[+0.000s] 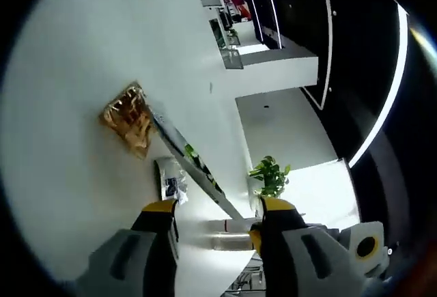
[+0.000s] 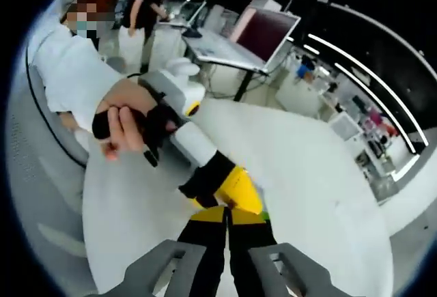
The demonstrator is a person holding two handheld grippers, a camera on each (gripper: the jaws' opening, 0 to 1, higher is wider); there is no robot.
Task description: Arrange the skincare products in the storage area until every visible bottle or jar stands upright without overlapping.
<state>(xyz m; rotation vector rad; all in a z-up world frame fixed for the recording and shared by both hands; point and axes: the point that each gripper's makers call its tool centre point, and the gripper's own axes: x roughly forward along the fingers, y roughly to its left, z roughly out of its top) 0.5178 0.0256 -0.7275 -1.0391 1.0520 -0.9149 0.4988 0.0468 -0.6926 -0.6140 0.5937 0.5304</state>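
Observation:
In the left gripper view the white table [image 1: 82,72] rolls steeply across the picture. On it sits a gold-brown cluster of packaging [image 1: 130,118], too small to tell what is in it. A clear plastic packet [image 1: 171,182] lies closer to me. My left gripper [image 1: 218,209] is open, its yellow-tipped jaws well apart and holding nothing. In the right gripper view my right gripper [image 2: 228,218] is shut, black fingers pressed together with nothing visible between them. The left gripper [image 2: 229,189], held by a person's hand [image 2: 126,125], reaches in with its yellow jaw right at those tips.
A green plant [image 1: 270,174] stands past the table's edge, and a pale silvery cylinder [image 1: 229,234] shows between the left jaws. Desks with a monitor [image 2: 263,34] stand behind the person in white [image 2: 72,72]. Shelving lines the far right wall.

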